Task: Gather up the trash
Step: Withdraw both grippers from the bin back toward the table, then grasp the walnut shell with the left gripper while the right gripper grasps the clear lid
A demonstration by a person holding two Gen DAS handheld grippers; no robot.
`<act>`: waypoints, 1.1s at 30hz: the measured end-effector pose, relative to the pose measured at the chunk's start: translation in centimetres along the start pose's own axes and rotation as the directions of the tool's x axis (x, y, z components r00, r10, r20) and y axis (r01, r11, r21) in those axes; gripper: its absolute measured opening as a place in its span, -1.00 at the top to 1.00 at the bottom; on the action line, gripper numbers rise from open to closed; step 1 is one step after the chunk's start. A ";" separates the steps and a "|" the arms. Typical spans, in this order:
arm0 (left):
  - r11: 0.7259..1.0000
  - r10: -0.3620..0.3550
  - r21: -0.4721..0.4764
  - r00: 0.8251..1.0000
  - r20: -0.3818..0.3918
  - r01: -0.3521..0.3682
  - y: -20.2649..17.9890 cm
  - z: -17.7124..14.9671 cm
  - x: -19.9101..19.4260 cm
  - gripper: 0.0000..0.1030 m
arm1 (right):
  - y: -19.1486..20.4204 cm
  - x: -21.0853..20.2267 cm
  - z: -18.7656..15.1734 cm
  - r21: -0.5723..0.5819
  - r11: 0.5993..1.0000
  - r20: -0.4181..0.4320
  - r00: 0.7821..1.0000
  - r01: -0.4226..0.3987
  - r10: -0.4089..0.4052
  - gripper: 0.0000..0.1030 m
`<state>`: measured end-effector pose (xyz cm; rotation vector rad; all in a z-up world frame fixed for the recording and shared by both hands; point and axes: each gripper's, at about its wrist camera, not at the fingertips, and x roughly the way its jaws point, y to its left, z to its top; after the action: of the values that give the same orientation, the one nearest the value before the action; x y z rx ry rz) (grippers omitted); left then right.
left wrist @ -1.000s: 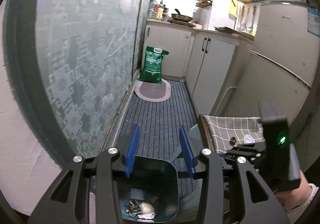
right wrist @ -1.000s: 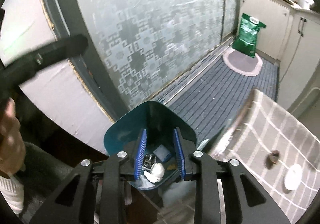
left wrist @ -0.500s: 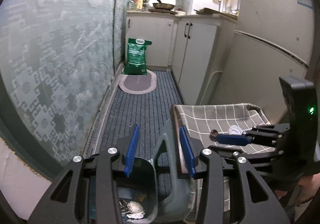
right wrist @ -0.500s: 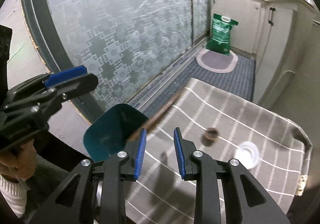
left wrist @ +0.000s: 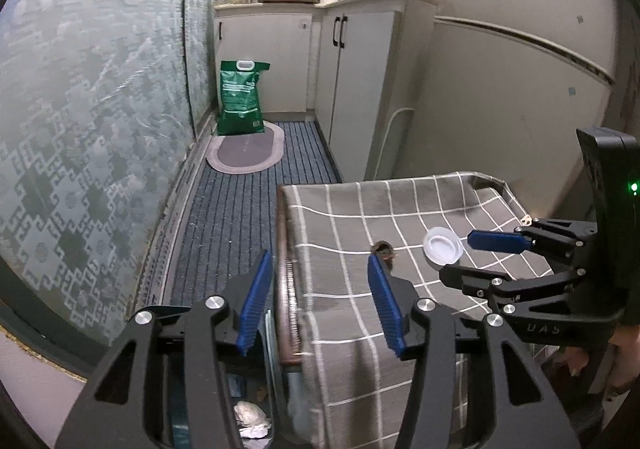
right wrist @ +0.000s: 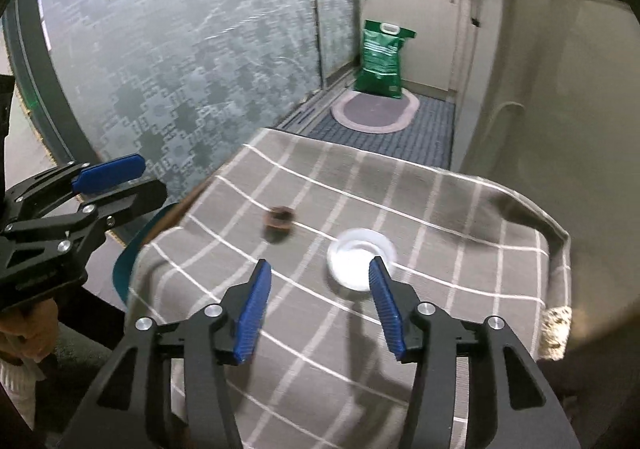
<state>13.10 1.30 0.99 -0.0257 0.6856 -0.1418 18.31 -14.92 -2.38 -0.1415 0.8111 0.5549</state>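
Note:
A small table with a grey checked cloth (right wrist: 420, 209) bears a white plastic lid (right wrist: 360, 259) and a small brown scrap (right wrist: 279, 217). Both also show in the left wrist view: the lid (left wrist: 443, 243) and the scrap (left wrist: 383, 249). My right gripper (right wrist: 319, 305) is open and empty, low over the cloth, its right pad just in front of the lid. My left gripper (left wrist: 320, 301) is open and empty over the table's left edge. A teal bin (left wrist: 240, 401) with crumpled paper (left wrist: 250, 413) stands below it, beside the table; its rim shows in the right wrist view (right wrist: 128, 253).
A frosted patterned glass door (left wrist: 88, 109) runs along the left. A green sack (left wrist: 241, 97) and an oval mat (left wrist: 246, 149) lie on the striped floor runner (left wrist: 240, 209). White cabinets (left wrist: 360, 69) and a fridge (left wrist: 520, 97) stand at the right.
Both grippers rose from the bin and swung right over the table. The right gripper's jaws opened wider and it moved closer to the lid.

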 end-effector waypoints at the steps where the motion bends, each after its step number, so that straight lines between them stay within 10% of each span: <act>1: 1.000 -0.004 0.003 1.000 -0.005 0.004 -0.3 0.0 0.3 -0.09 | -0.2 0.1 -0.2 0.003 1.000 0.000 1.000 0.003 -0.003 -0.10; 33: 1.000 -0.014 0.022 0.994 -0.109 0.017 -4.5 -0.7 6.8 0.07 | -5.2 -0.8 0.0 0.092 0.995 0.053 0.998 0.025 -0.030 0.23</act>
<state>17.36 -4.05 -3.50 -0.0011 0.7925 -0.1667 20.60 -19.70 -2.20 -0.0535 0.7792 0.4929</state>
